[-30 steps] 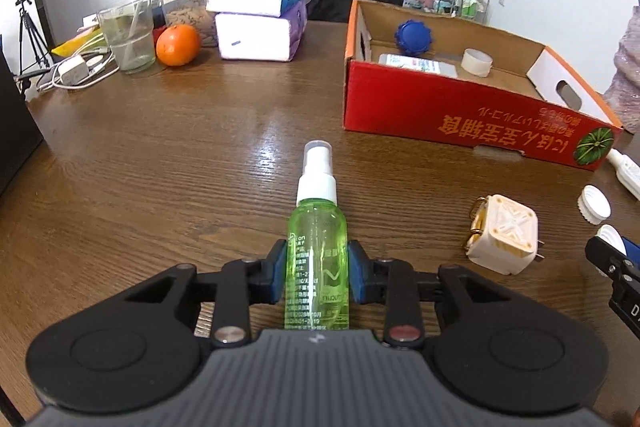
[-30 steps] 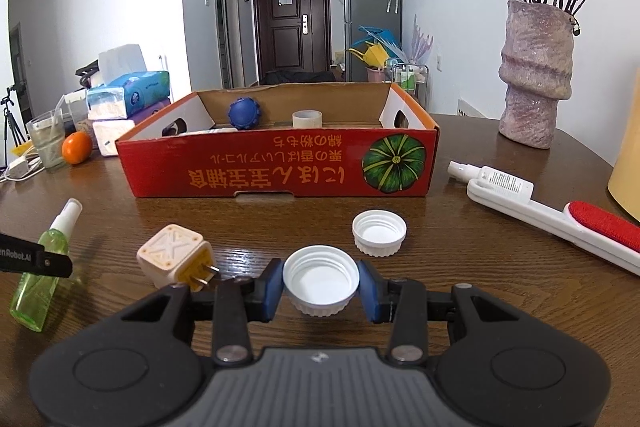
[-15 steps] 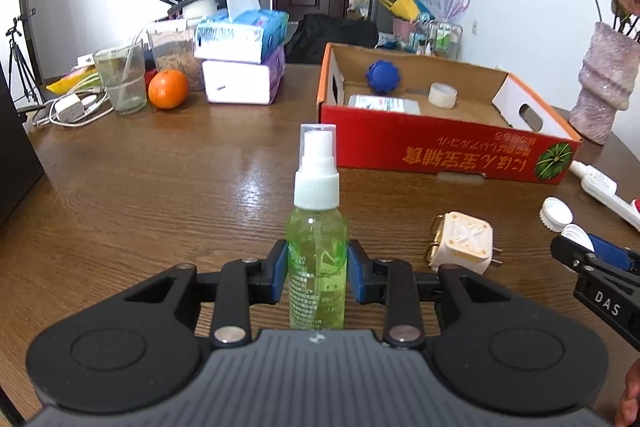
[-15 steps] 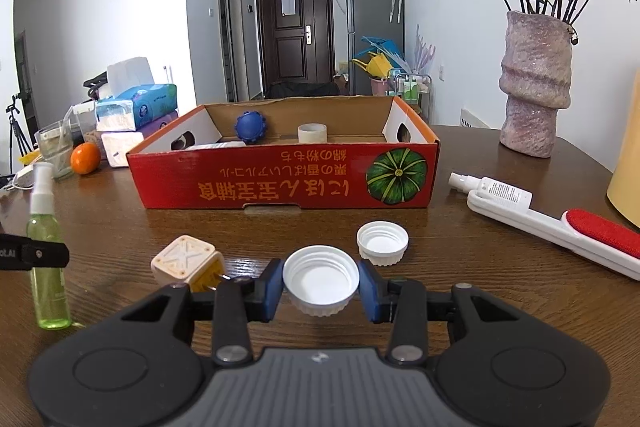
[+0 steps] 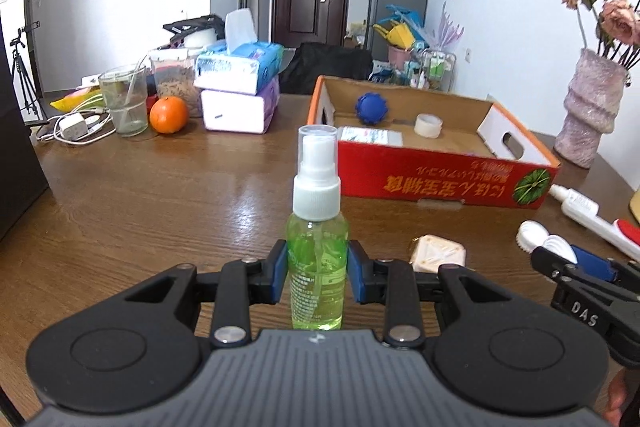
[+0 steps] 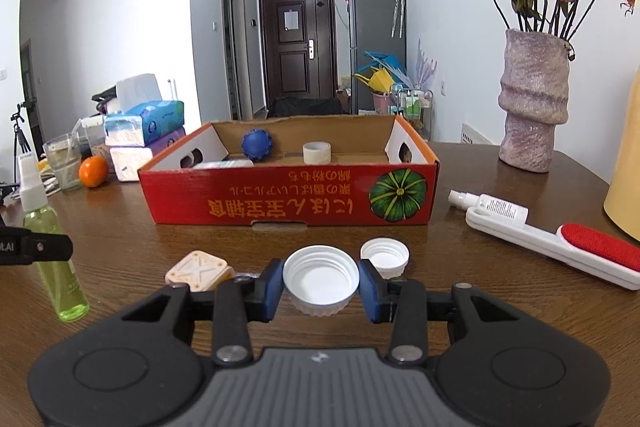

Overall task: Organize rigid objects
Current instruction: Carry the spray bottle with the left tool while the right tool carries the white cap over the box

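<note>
My left gripper [image 5: 317, 277] is shut on a green spray bottle [image 5: 317, 259] with a white pump top, held upright above the table. The bottle also shows at the left of the right wrist view [image 6: 56, 251]. My right gripper [image 6: 321, 285] is shut on a white jar lid [image 6: 321, 277], open side up. A second white lid [image 6: 385, 258] lies just right of it. A cream plug adapter [image 6: 199, 271] lies to the left. The red cardboard box [image 6: 288, 201] stands behind, holding a blue ball [image 6: 257, 143], a tape roll [image 6: 316, 152] and a flat packet [image 5: 370, 135].
A white lint brush with a red pad [image 6: 560, 247] and a small white spray tube [image 6: 490, 205] lie at the right. A pink vase [image 6: 534, 103] stands behind them. Tissue packs [image 5: 240, 87], an orange [image 5: 169, 115], a glass [image 5: 124, 101] and cables sit far left.
My left gripper has lifted the spray bottle and tilted it upright from lying flat. My right gripper has risen slightly with the lid.
</note>
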A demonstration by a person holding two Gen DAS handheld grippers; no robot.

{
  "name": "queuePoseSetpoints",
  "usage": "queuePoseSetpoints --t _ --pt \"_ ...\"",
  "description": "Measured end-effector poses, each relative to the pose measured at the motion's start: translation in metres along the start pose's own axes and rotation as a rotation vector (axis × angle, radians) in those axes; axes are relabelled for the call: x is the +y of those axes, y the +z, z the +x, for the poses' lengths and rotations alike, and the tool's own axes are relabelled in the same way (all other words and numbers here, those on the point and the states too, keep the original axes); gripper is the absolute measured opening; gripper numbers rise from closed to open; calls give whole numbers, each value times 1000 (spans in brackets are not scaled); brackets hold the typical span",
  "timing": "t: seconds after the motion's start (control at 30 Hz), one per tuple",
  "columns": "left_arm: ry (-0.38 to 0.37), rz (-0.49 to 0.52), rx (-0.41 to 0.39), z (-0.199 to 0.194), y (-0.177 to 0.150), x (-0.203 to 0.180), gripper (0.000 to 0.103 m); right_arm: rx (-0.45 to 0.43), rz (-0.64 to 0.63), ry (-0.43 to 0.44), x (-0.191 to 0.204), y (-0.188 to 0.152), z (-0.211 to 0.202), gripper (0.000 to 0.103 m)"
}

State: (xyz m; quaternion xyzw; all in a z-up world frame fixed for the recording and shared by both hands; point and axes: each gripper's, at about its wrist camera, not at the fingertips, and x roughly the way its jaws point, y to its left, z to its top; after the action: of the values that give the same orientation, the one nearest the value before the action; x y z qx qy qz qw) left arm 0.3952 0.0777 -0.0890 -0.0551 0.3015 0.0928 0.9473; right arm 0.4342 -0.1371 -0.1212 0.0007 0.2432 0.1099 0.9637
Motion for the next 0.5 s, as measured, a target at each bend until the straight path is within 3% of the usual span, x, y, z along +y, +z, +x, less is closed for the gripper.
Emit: queuePoseSetpoints --t 0.5 --pt "-95 9 -82 -18 28 -41 32 -109 41 42 -12 29 -24 39"
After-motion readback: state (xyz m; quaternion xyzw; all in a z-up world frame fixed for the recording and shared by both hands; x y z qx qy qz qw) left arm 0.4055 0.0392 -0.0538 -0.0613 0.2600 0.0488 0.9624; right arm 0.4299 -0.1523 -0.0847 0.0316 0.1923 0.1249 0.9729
